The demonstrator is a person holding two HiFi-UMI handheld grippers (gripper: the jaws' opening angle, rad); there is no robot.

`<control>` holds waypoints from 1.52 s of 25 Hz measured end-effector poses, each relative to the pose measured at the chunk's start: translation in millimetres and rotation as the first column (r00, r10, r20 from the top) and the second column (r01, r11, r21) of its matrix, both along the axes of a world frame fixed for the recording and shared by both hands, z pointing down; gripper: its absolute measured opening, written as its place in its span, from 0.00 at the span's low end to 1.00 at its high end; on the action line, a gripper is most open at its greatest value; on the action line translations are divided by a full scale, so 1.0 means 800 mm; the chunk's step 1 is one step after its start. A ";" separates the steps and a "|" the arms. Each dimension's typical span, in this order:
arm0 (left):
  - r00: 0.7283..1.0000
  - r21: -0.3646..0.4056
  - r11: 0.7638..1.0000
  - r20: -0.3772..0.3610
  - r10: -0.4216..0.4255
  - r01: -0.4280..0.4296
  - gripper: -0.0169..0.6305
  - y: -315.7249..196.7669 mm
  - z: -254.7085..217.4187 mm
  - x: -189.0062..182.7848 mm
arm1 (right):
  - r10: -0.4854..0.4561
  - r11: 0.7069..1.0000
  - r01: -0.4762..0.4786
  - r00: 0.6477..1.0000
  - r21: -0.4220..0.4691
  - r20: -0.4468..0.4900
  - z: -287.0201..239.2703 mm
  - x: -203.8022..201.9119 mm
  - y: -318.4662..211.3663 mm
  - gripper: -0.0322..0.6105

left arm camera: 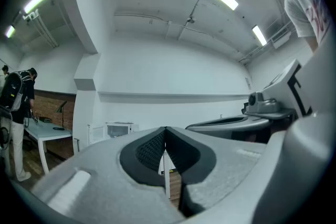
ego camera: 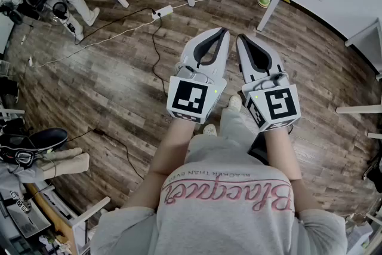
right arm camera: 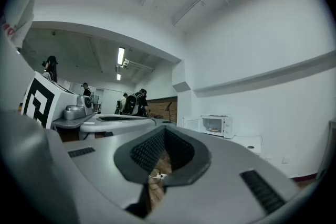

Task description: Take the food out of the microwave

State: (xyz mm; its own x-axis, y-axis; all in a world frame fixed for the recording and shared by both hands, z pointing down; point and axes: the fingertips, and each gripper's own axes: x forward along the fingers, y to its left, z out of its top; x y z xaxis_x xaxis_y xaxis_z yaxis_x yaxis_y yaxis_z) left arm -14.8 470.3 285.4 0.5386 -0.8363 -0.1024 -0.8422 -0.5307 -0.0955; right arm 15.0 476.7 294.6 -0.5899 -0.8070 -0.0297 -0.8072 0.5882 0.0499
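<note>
The microwave [right arm camera: 218, 126] is a small white one. It stands on a white desk [right arm camera: 247, 142] against the far wall, well apart from both my grippers. In the right gripper view it sits to the right of my jaw tips. Its long axis runs along the wall, and its windowed front faces out into the room. Through the window I see a pale orange patch, too small for me to name as the food. I can read no brand on it.

The only writing I can make out is on my own shirt [ego camera: 230, 200] in the head view. It is pink script that looks like "Blacquer", upside down to the camera. A small line beside it seems to say "BLACKER THAN EVER". The cube on each gripper carries black-and-white square markers, not letters.

My left gripper [ego camera: 222, 30] has its jaws clenched: the dark ribbed pads meet at the tips with nothing between them. My right gripper [ego camera: 240, 38] is the same, its jaws pressed together and empty. I hold both side by side over the wooden floor [ego camera: 107, 86], roughly level, pointing away from me and touching nothing. A white power strip [ego camera: 162, 11] with its cable lies on the floor ahead of them.
</note>
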 end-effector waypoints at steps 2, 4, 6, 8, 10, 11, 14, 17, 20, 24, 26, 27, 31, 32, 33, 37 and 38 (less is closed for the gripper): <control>1.000 -0.009 1.000 -0.011 -0.004 0.004 0.04 0.015 0.001 -0.004 | -0.005 1.000 0.005 1.000 -0.006 -0.004 0.001 -0.005 0.015 0.07; 1.000 -0.011 1.000 -0.014 -0.005 0.005 0.04 0.028 0.001 -0.007 | -0.009 1.000 0.009 1.000 -0.009 -0.003 0.001 -0.008 0.028 0.07; 1.000 -0.006 1.000 -0.012 -0.005 0.005 0.04 0.040 0.000 -0.010 | -0.010 1.000 0.010 1.000 -0.010 0.007 0.000 -0.010 0.039 0.07; 1.000 -0.003 1.000 -0.011 -0.007 0.007 0.04 0.050 0.000 -0.013 | -0.010 1.000 0.010 1.000 -0.012 0.014 0.000 -0.011 0.048 0.07; 1.000 -0.006 1.000 -0.011 -0.008 0.008 0.04 0.057 0.002 -0.013 | -0.008 1.000 0.009 1.000 -0.019 0.015 0.002 -0.011 0.053 0.07; 1.000 -0.008 1.000 -0.011 -0.006 0.006 0.04 0.059 0.003 -0.012 | -0.009 1.000 0.010 1.000 -0.023 0.018 0.003 -0.010 0.054 0.07; 1.000 -0.013 1.000 -0.008 -0.001 0.001 0.04 0.058 0.005 -0.011 | -0.019 0.999 0.020 0.999 -0.025 0.041 0.004 -0.009 0.053 0.07; 1.000 -0.024 1.000 -0.006 0.003 -0.003 0.04 0.050 0.010 -0.008 | -0.028 0.999 0.029 0.999 -0.028 0.044 0.009 -0.007 0.048 0.07; 1.000 -0.034 0.999 -0.001 -0.004 0.004 0.04 0.029 0.016 -0.001 | -0.039 0.999 0.040 0.999 -0.034 0.030 0.016 -0.001 0.030 0.07; 1.000 -0.053 0.998 -0.003 -0.022 0.022 0.04 -0.016 0.022 0.010 | -0.055 0.998 0.056 0.998 -0.029 0.013 0.015 0.013 -0.012 0.07; 1.000 -0.056 0.998 -0.002 -0.028 0.028 0.04 -0.040 0.023 0.019 | -0.063 0.998 0.064 0.998 -0.030 0.012 0.016 0.023 -0.037 0.07; 0.999 -0.056 0.998 -0.003 -0.032 0.032 0.04 -0.052 0.023 0.023 | -0.069 0.997 0.069 0.998 -0.032 0.014 0.016 0.027 -0.049 0.07; 0.999 -0.050 0.998 0.003 -0.047 0.047 0.04 -0.101 0.020 0.036 | -0.091 0.996 0.092 0.996 -0.023 0.021 0.011 0.038 -0.097 0.07; 0.999 -0.048 0.998 0.004 -0.050 0.050 0.04 -0.113 0.019 0.039 | -0.094 0.995 0.095 0.995 -0.018 0.021 0.010 0.041 -0.107 0.07; 0.999 -0.047 0.997 0.004 -0.053 0.053 0.04 -0.124 0.018 0.042 | -0.096 0.995 0.096 0.995 -0.014 0.022 0.009 0.044 -0.118 0.07; 0.998 -0.049 0.997 0.010 -0.060 0.060 0.04 -0.165 0.011 0.060 | -0.105 0.994 0.105 0.994 -0.009 0.038 0.001 0.064 -0.159 0.07; 0.998 -0.046 0.997 0.011 -0.063 0.063 0.04 -0.174 0.008 0.064 | -0.108 0.994 0.109 0.993 -0.008 0.043 -0.002 0.069 -0.170 0.07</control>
